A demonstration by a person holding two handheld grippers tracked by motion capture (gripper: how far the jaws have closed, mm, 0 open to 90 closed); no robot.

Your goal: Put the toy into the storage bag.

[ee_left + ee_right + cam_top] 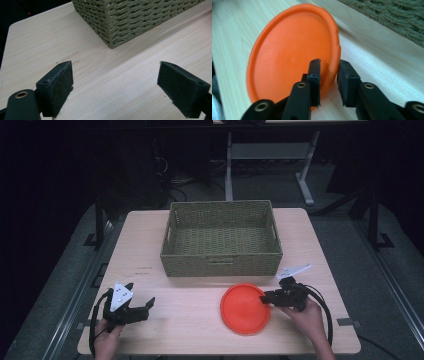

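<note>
Dark floor surrounds our pale wooden table [150, 245], where a woven basket [220, 240] stands at the far middle. Just in front of it lies the orange plate [245, 309], toward our right. Our right gripper [265, 297] has its jaws pinched on the plate's rim, one pad each side. Our left gripper [141, 308] rests near the front left edge, jaws spread wide with nothing between them.
</note>
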